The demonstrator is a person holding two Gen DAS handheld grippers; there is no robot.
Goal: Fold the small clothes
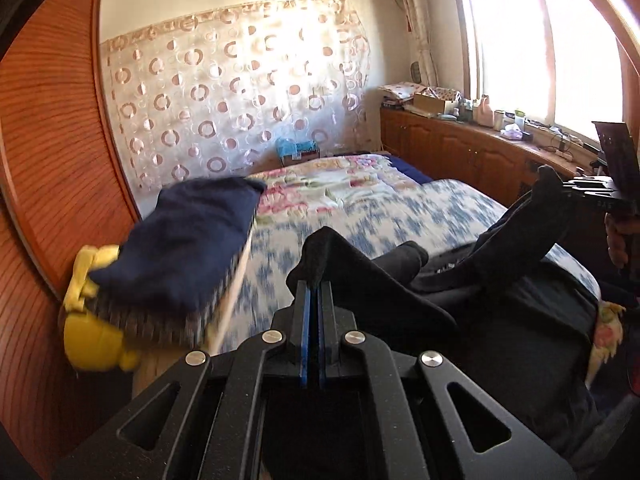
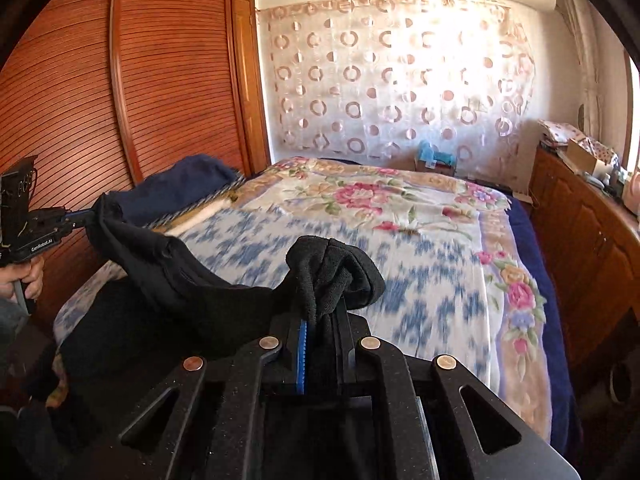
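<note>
Above the near end of the bed (image 2: 400, 240), a black garment (image 2: 192, 272) hangs stretched between the left tongs (image 1: 314, 292) and right tongs (image 2: 320, 312), each clenched on one bunched corner.

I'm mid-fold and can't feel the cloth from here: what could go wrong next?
The right hand-held gripper pinches a thick bunch of the black garment, not a flat edge, so the fold may come out lumpy. The left hand-held gripper holds only a corner, which could slip if the cloth is pulled taut over the bed.
</note>
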